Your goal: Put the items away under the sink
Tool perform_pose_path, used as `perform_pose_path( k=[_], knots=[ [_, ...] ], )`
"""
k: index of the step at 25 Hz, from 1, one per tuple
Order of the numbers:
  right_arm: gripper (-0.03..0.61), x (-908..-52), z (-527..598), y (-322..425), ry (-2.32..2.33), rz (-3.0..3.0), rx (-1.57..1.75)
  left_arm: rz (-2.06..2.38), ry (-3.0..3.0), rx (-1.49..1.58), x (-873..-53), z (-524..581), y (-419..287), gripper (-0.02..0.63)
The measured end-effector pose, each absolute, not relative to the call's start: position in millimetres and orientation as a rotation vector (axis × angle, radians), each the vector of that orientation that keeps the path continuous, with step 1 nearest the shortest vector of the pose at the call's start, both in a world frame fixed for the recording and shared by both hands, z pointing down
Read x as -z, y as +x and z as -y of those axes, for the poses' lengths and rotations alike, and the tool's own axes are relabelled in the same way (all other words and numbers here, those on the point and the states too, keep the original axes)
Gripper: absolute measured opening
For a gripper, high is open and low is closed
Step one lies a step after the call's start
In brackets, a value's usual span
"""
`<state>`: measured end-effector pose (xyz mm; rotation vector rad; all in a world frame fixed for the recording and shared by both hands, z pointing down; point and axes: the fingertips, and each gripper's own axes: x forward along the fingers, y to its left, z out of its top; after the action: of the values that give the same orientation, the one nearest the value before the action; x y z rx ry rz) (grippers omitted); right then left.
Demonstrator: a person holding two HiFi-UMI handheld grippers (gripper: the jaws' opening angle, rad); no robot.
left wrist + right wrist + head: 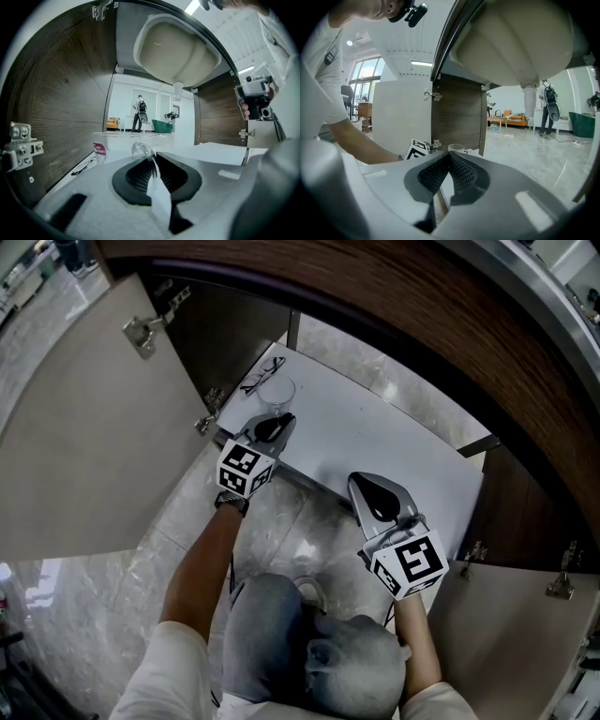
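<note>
A clear plastic cup (pixel 277 390) with a red label (pixel 99 149) stands at the back left of the white shelf (pixel 394 437) under the sink. A pair of glasses (pixel 262 374) lies beside it by the cabinet wall. My left gripper (pixel 277 424) is at the shelf's left front, just short of the cup. Its jaws are closed on a thin clear plastic piece (pixel 143 150) that sticks out past the tips. My right gripper (pixel 364 484) hovers over the shelf's front edge further right, shut with nothing between its pads. The cup (pixel 456 148) also shows in the right gripper view.
Both cabinet doors stand open, the left door (pixel 84 418) and the right door (pixel 525 634), with metal hinges (pixel 141 329) on them. The sink bowl (pixel 178 51) and its drain pipe (pixel 529 101) hang above the shelf. A marble floor (pixel 187 531) lies in front.
</note>
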<state>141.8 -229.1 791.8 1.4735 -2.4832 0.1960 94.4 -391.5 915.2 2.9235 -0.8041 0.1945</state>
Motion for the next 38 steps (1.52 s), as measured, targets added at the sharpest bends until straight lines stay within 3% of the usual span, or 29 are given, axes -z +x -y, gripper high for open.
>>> perform_pose_path(
  k=[9,19,24,30,38],
  knots=[
    [0.008,-787,224,146,1.51,2.461,-0.19,0.76,2.929,-0.24,-920,379,98,0.084],
    [0.008,-779,219,142,1.517,2.45,-0.183,0.834,2.932,-0.236,-908,369,74,0.098],
    [0.008,-760,217,131,1.516,2.485,-0.146,0.848,2.974,-0.244,-889,347,67,0.086],
    [0.008,-744,211,119,1.487,2.494,-0.115,0.882,3.058,-0.231,-845,320,48,0.006],
    [0.008,-721,202,100,1.443,2.529,-0.102,0.992,3.058,-0.206,-792,288,17,0.006]
  ],
)
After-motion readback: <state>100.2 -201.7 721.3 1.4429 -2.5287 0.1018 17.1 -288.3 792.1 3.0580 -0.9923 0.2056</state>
